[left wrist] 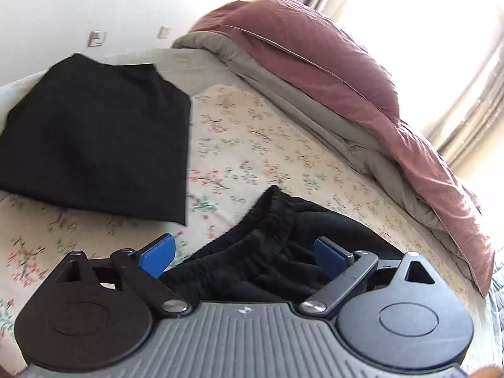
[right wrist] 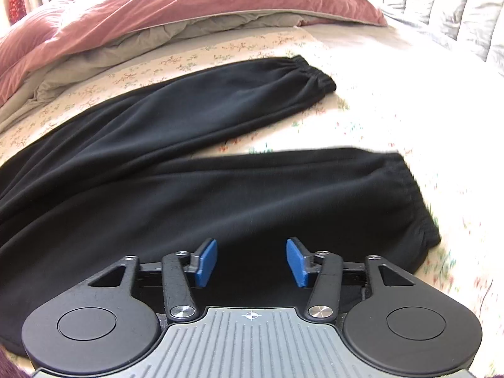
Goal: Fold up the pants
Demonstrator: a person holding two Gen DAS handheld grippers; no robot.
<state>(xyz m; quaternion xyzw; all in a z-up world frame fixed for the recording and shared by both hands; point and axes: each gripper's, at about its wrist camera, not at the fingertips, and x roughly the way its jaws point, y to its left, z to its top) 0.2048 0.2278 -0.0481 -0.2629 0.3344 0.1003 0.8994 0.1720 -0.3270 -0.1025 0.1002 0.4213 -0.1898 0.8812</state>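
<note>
Two black trouser legs (right wrist: 195,145) lie spread across the bed's floral sheet (left wrist: 252,145), both running off to the right in the right wrist view and ending in gathered elastic cuffs, the farther one (right wrist: 310,74) sharply seen, the nearer one (right wrist: 412,201) blurred. The right gripper (right wrist: 251,263) hangs over the nearer leg, its blue-padded fingers (right wrist: 206,263) partly apart with only flat cloth showing below the gap; nothing is pinched between them, and whether the pads touch the cloth I cannot tell.

At the other end, the left gripper (left wrist: 244,256) stands with its fingers (left wrist: 159,255) spread wide on either side of the pants' waistband (left wrist: 274,217), a ruched, elasticated band that rises in a crumpled ridge in the gap. The pads do not press on it.

The pants are a soft, matte, fleece-like knit with long shallow folds. Beyond the left fingers, well apart from the waistband, a second black garment (left wrist: 97,135) lies folded into a flat, smooth-edged rectangle. Along the far side of the bed a dusty-pink duvet (left wrist: 330,63) with a grey underside is bunched up in thick rolls. The sheet is cream with small pink and green sprigs.
</note>
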